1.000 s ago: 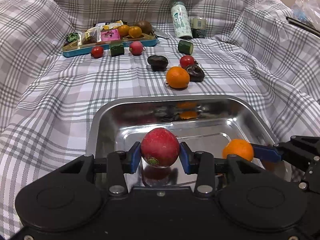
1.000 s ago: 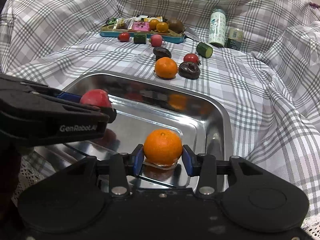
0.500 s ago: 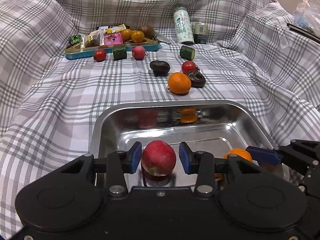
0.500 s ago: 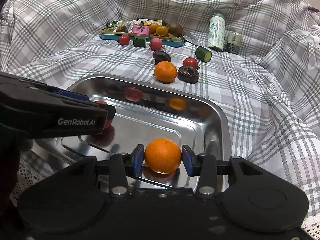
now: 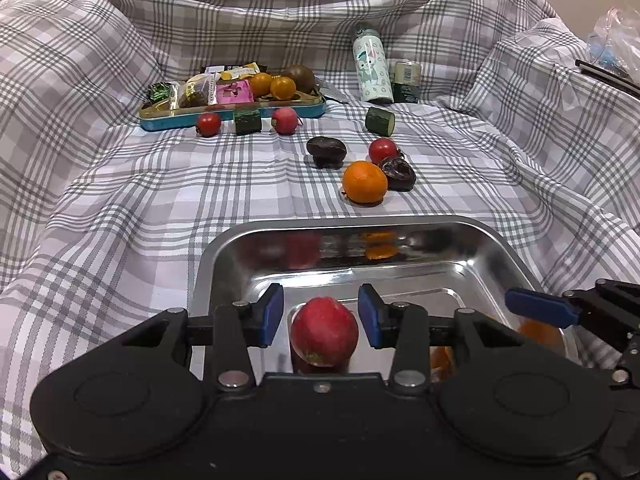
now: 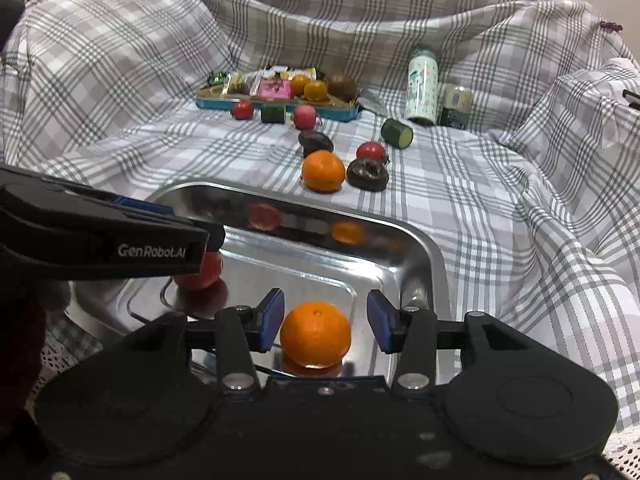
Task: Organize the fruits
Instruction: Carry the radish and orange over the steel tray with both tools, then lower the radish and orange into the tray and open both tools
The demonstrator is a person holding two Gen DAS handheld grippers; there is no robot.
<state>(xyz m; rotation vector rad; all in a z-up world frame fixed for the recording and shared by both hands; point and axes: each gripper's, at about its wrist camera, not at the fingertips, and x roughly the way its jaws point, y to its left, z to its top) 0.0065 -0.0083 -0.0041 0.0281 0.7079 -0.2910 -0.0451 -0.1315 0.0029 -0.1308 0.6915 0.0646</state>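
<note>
Plainly, both grippers had their jaws spread, with a clear gap on each side of the fruit between them. The left gripper (image 5: 321,315) stood wide around a red fruit (image 5: 324,331) that sat on the floor of the steel tray (image 5: 400,228); the right gripper (image 6: 325,321) stood equally wide around an orange (image 6: 315,334) resting on the tray's right half.

The main risk, as I judged it, was rolling. Both fruits were round and sat on smooth, polished metal, so a blue pad brushing either one on the way out could send it across the tray, possibly into the other fruit. The two grippers also sat near each other over the tray, and a careless retreat could knock them together.

The red fruit looked smooth and glossy, with a paler patch low on its near side; whether it was an apple or a large radish I could not tell. The orange was bright, dimpled and whole. Beyond the tray, a second orange (image 5: 365,182), a tomato (image 5: 383,150) and two dark wrinkled fruits lay loose on the checked cloth (image 5: 120,200).
</note>
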